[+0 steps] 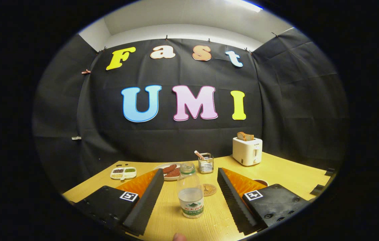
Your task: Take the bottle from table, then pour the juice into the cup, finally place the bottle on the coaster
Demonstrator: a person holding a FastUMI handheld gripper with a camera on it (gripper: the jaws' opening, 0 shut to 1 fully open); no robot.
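— Bottle (190, 190) first: where is it?

— Upright on the table (276, 174), low centre of the frame, between my fingers with a gap on each side. I've lined up on it so both pads can close on its body.

— And your gripper (189, 197)?

— Spread wide, holding and touching nothing. The coaster (209, 189) lies just behind the bottle to the right; the cup (260, 182) peeks past my right finger.

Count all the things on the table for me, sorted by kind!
Bottle, standing between the open gripper jaws: 1
Coaster: 1
Cup: 1
Toaster: 1
Plate with food: 1
Snack tray: 1
Wire holder: 1
Total: 7
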